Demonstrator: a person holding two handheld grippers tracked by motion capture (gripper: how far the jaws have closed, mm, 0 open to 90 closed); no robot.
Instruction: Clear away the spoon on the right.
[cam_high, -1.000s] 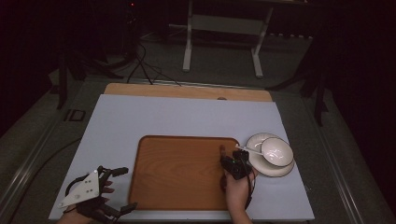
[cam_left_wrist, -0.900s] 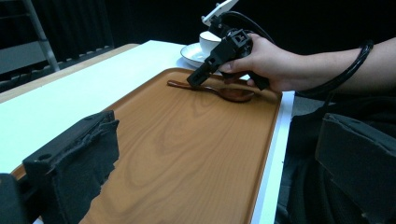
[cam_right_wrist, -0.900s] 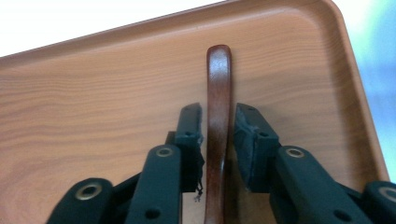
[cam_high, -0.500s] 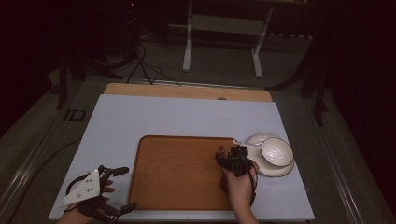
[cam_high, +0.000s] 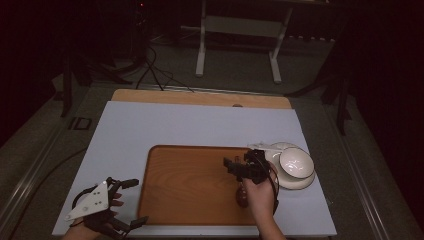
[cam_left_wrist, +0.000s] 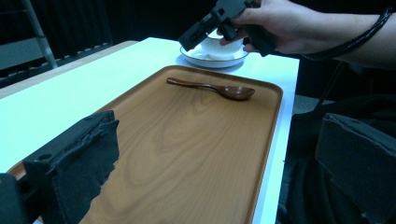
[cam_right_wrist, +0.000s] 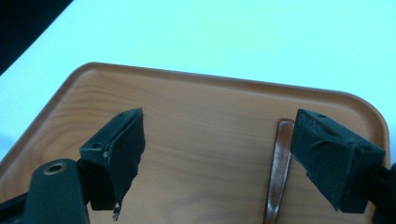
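While the spoon (cam_left_wrist: 215, 88) lies flat on the tray (cam_high: 190, 180), close to the tray's right rim and touching neither claw, most of the tray's wooden floor to its left is bare. The right claw (cam_high: 240, 166) hangs above the spoon with its jaws spread wide and nothing between them; in the right gripper view the spoon's handle (cam_right_wrist: 279, 163) runs just beside the right-hand pad. A bowl (cam_high: 296, 162) on a saucer (cam_high: 295, 181) stands just beyond the tray's right rim, near the right hand (cam_high: 261, 196). White table (cam_high: 165, 125) stretches open behind the tray and to its left. The left claw (cam_high: 131, 200), jaws spread on nothing, sits off the tray's near left corner. Compared with a second ago, the right claw has lifted off the tray and its jaws have just been opening, leaving the spoon free; the left claw has kept its place.
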